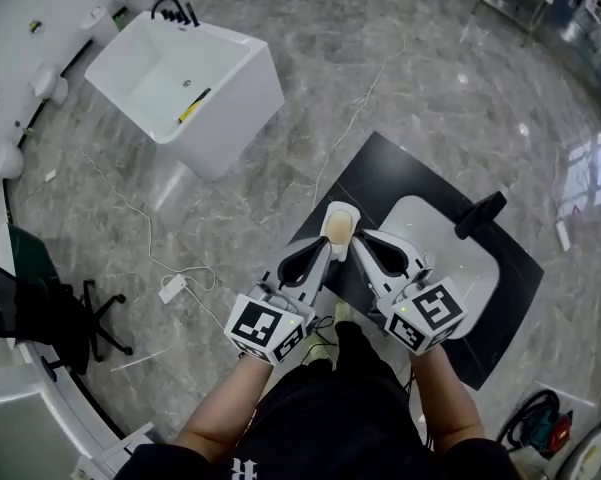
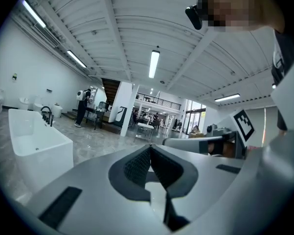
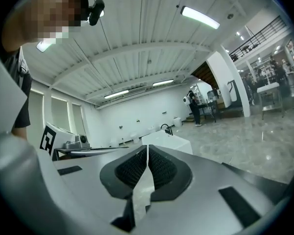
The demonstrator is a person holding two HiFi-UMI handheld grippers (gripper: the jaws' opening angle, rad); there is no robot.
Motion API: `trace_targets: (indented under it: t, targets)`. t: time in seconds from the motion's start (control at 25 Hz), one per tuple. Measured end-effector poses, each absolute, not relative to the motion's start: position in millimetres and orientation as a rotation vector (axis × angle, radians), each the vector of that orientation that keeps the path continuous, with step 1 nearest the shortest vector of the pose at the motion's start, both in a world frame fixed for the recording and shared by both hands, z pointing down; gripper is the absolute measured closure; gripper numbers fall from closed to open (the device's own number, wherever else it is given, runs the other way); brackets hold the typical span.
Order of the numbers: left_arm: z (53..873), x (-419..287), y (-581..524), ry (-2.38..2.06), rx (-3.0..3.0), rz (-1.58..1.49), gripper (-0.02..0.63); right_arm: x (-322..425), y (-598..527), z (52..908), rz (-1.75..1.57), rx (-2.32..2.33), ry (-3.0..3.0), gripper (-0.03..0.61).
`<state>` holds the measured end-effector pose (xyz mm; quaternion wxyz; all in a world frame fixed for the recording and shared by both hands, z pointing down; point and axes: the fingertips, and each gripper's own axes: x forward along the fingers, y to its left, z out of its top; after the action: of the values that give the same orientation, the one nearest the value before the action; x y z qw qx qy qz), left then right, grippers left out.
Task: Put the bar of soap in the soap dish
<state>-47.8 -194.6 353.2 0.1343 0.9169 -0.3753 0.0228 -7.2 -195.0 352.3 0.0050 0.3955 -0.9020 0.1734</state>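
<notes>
head view shows soap (image 1: 338,231) in the dish (image 1: 343,209); gripper views, jaws together.

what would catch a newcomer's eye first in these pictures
Low in the head view, the left gripper and right gripper are held out side by side. Both have their jaws closed on nothing, and the tips sit either side of a white soap dish with what looks like a tan bar of soap in it. At the upper left, a white bathtub with a black tap stands on the grey marble floor.
</notes>
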Motion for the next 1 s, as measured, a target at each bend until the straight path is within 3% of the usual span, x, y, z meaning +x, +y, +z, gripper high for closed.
trace_targets:
  t: [0.36, 1.0]
  targets:
    - [286.4, -55.9, -155.7, -1.080, 2.763, -0.050, 0.607, -27.7, -162.1, 290.4, 0.353, 1.262, -2.864, 0.569]
    - [261.6, -81.7, -125.8, -1.116, 2.793, -0.129, 0.607, -55.3, -132.3, 260.3, 0.202, 1.271, -2.857, 0.571]
